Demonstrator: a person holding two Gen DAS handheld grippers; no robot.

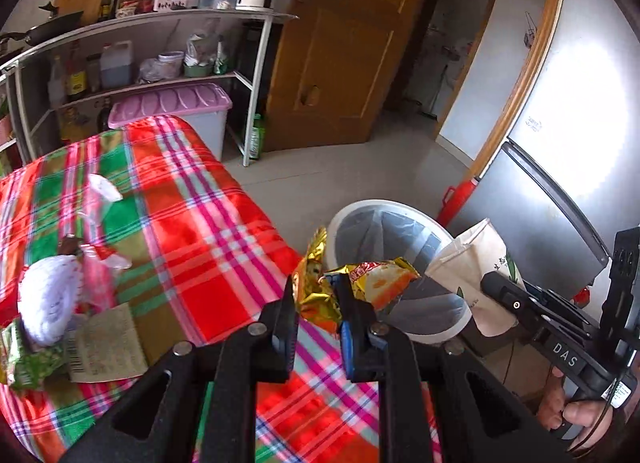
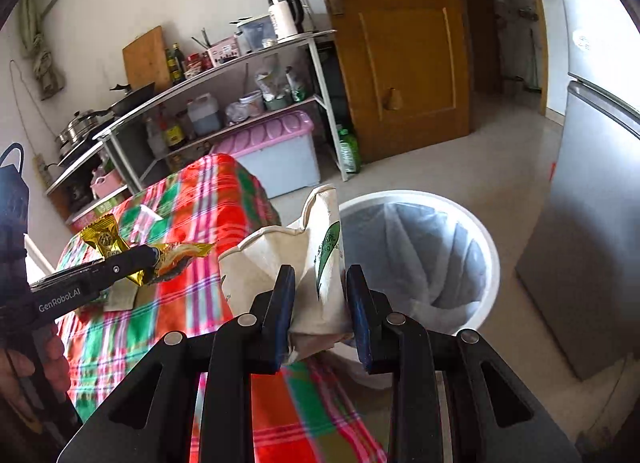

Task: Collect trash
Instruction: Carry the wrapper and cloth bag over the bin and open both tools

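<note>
My left gripper (image 1: 316, 295) is shut on a gold and yellow snack wrapper (image 1: 376, 283) and holds it at the table's edge, beside the bin. The wrapper also shows in the right wrist view (image 2: 176, 253). My right gripper (image 2: 320, 283) is shut on a crushed white paper cup (image 2: 304, 263) with green print, held beside the bin's rim; the cup also shows in the left wrist view (image 1: 476, 263). The white trash bin (image 1: 340, 223) with a grey liner stands on the floor next to the table (image 2: 492, 263).
The table has a red, green and pink plaid cloth (image 1: 180, 203). On it lie a white crumpled item (image 1: 48, 303), a green wrapper (image 1: 28, 363), a paper label (image 1: 108, 347) and clear plastic (image 1: 104, 187). A grey fridge (image 2: 592, 223), a metal shelf (image 1: 152, 47) and a wooden door (image 1: 340, 43) surround the floor.
</note>
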